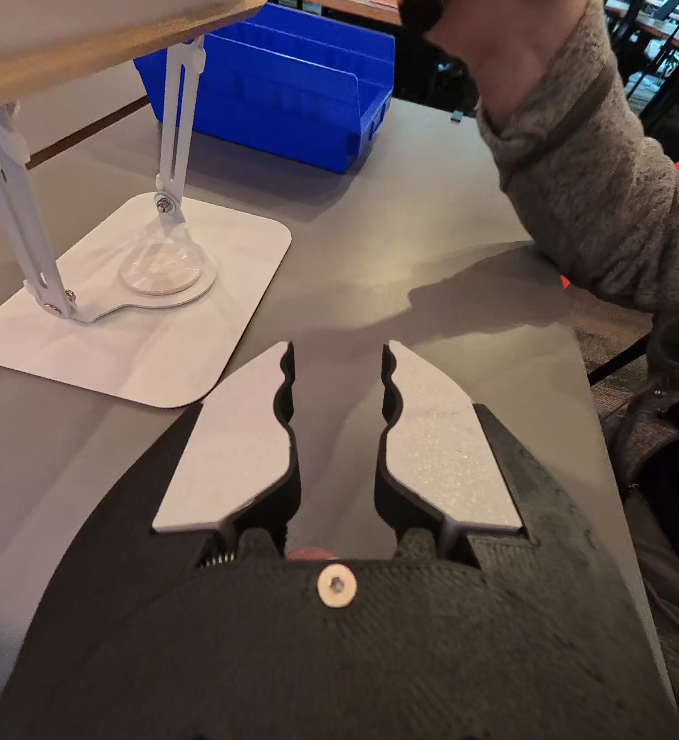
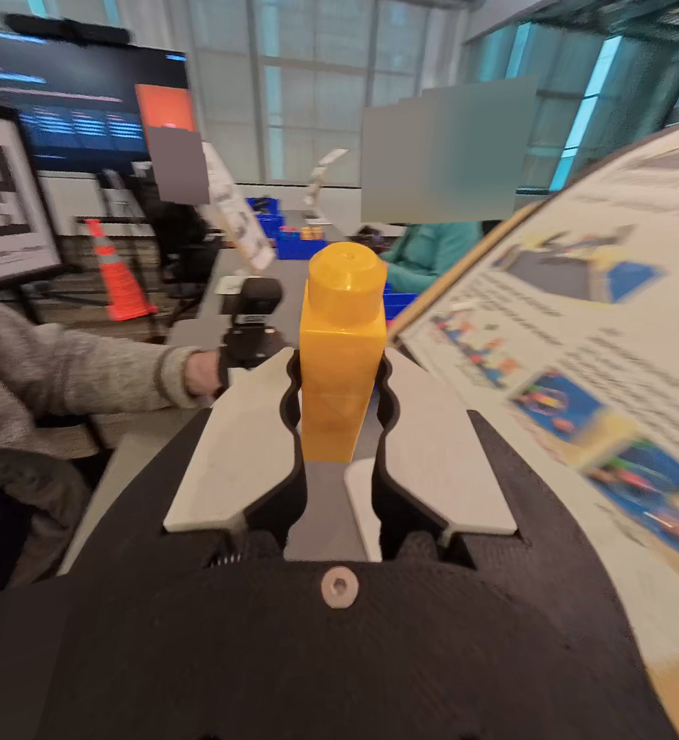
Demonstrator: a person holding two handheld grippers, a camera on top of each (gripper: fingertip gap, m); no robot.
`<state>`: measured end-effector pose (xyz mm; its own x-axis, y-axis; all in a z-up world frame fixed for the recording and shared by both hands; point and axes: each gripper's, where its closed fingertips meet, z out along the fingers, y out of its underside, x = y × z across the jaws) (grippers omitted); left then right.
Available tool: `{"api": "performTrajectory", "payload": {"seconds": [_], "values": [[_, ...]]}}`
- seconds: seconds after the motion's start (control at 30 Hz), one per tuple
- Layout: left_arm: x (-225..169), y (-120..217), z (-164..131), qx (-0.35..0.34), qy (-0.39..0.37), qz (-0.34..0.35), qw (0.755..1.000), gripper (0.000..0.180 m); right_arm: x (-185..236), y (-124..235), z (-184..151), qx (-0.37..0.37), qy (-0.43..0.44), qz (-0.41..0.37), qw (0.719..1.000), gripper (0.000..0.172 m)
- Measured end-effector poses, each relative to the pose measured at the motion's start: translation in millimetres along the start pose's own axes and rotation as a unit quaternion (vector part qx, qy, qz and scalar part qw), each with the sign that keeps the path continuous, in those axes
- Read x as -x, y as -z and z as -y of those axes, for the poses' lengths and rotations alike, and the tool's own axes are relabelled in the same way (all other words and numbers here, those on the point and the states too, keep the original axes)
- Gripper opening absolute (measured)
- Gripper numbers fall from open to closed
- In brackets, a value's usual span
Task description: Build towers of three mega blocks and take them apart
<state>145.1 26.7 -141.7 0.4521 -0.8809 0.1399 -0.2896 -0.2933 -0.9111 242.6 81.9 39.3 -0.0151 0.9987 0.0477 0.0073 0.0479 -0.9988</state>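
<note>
Right gripper shut tight on a yellow-orange mega block. Both black pads pressed on the sides of the block. Block held upright, round stud on top, lifted up off the grey surface. A slanted board with colourful pictures just to the right of the block. A white flat plate down low between the fingers.

Left gripper open part way, with nothing between its fingers, only bare grey surface showing in the gap. Held low over the surface, near its edge. A white stand base to the left, flat on the surface, with white legs going up to a wooden-edged board. A blue bin farther back, behind the stand. A hand with a fuzzy grey sleeve up on the right.

In the right wrist view, also seen on the left: an arm in a grey sleeve holding a black handle with a small camera. Far back, an orange cone, a dark screen, more blue bins and a person in a teal top. Much of this far part blurry.
</note>
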Motion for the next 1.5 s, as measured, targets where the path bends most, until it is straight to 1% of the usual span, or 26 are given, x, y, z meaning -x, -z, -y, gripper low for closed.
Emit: {"api": "performTrajectory", "payload": {"seconds": [0.1, 0.17, 0.23, 0.3, 0.37, 0.5, 0.67, 0.87, 0.97, 1.13, 1.33, 1.5], "values": [[1, 1, 3, -0.016, -0.004, 0.002, 1.000, 0.039, -41, 57, 21, -0.008, 0.009, -0.113, 0.994, 0.037], [2, -1, 4, -0.021, 0.001, 0.000, 1.000, 0.037, -76, 94, 26, 0.000, 0.019, -0.201, 0.979, 0.037], [3, -5, 0, -0.012, 0.004, -0.004, 1.000, 0.037, -112, 129, 24, 0.008, 0.008, -0.281, 0.960, 0.037], [4, -7, -2, -0.006, 0.000, -0.001, 1.000, 0.037, -146, 159, 15, 0.016, 0.000, -0.346, 0.938, 0.037], [4, -8, -2, -0.007, -0.003, -0.003, 1.000, 0.035, -171, 178, 0, 0.023, -0.025, -0.375, 0.926, 0.037], [8, -7, -2, -0.016, 0.006, -0.006, 1.000, 0.033, -222, 202, -48, 0.093, -0.037, -0.448, 0.888, 0.037], [12, -5, -2, -0.023, 0.010, -0.006, 1.000, 0.030, -270, 208, -106, 0.148, -0.084, -0.479, 0.861, 0.037], [12, -6, -3, -0.020, 0.006, -0.008, 1.000, 0.029, -308, 206, -155, 0.174, -0.142, -0.485, 0.845, 0.037], [11, -6, -3, -0.022, 0.007, -0.011, 1.000, 0.029, -318, 209, -178, 0.207, -0.152, -0.495, 0.830, 0.037], [11, -7, -2, -0.023, 0.003, -0.012, 1.000, 0.028, -318, 200, -194, 0.249, -0.142, -0.483, 0.827, 0.037], [12, -7, -3, -0.023, 0.009, -0.011, 1.000, 0.028, -313, 203, -194, 0.238, -0.145, -0.477, 0.834, 0.037], [11, -7, -1, -0.026, 0.007, -0.012, 1.000, 0.027, -302, 209, -198, 0.249, -0.152, -0.484, 0.825, 0.037]]}}
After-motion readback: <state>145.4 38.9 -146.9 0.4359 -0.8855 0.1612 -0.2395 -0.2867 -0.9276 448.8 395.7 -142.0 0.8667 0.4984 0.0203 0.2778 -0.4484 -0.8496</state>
